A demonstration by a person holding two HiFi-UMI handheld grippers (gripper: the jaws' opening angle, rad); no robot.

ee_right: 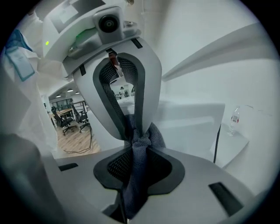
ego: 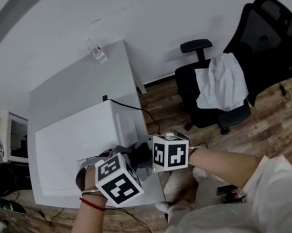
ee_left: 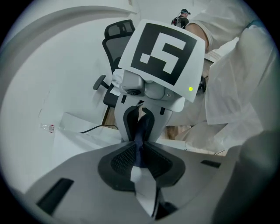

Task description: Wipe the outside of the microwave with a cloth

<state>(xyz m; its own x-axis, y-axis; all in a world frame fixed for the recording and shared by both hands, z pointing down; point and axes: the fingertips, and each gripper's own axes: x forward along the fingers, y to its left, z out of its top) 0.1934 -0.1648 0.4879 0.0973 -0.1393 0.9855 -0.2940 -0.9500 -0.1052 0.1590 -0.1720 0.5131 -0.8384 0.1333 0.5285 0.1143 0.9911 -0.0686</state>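
The white microwave (ego: 79,145) stands on a white table (ego: 80,79), seen from above. Over its front right corner a dark grey cloth (ego: 135,155) is bunched between my two grippers, which face each other tip to tip. My left gripper (ego: 128,160) is shut on one end of the cloth (ee_left: 142,131); a white label (ee_left: 144,183) hangs through its jaws. On the other end of the cloth (ee_right: 135,175) my right gripper (ego: 144,155) is shut as well. Each gripper view shows the opposite gripper close up, blocking most of the microwave.
A clear plastic bottle (ego: 96,51) stands at the table's far edge. A black cable (ego: 134,109) runs from the microwave's back off the table. A black office chair (ego: 246,60) with a white garment (ego: 222,83) stands on the wooden floor to the right.
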